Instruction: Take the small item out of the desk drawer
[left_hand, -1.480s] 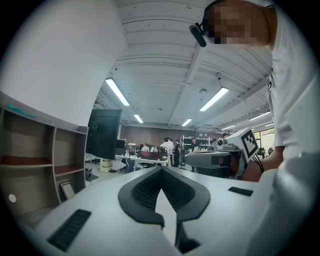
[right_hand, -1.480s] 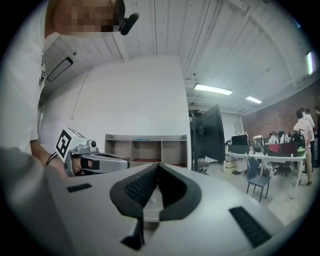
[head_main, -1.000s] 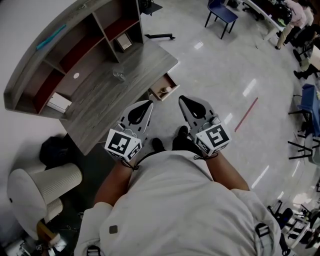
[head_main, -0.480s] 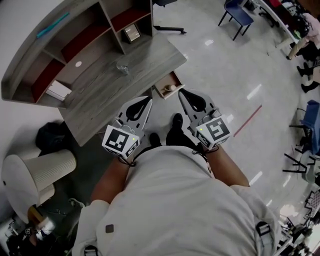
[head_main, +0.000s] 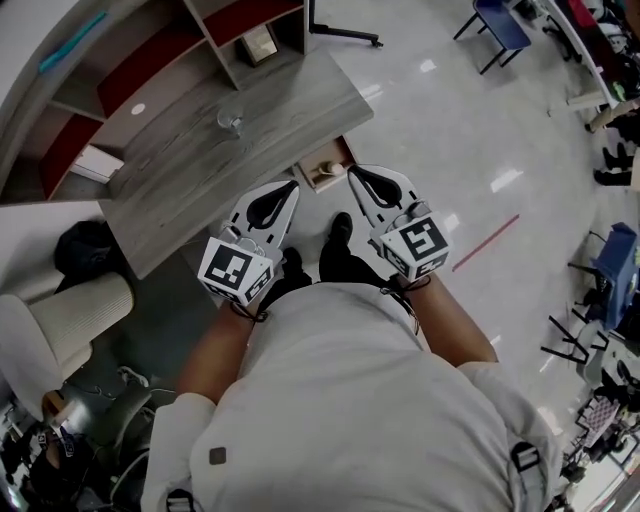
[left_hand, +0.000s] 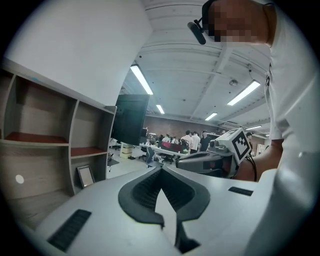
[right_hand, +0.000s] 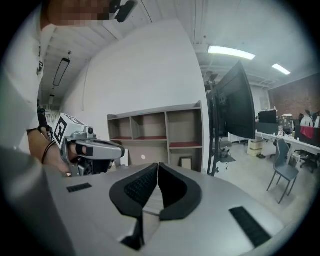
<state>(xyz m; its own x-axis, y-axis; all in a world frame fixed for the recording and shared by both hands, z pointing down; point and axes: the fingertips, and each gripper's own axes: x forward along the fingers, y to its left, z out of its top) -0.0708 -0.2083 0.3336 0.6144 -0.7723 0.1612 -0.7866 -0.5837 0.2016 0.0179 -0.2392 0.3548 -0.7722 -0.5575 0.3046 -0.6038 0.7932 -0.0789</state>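
Drawer (head_main: 343, 155) under table (head_main: 200, 190) already open; small item (head_main: 327, 168) inside, not yet taken. Left gripper (head_main: 290, 188) & right gripper (head_main: 353, 173): fingers together, empty. Reach + grab left.

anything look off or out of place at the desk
Only the drawer at the front edge of the desk, which stands pulled open with a small pale item lying in it. The glass on top stands upright; nothing looks spilled or broken.
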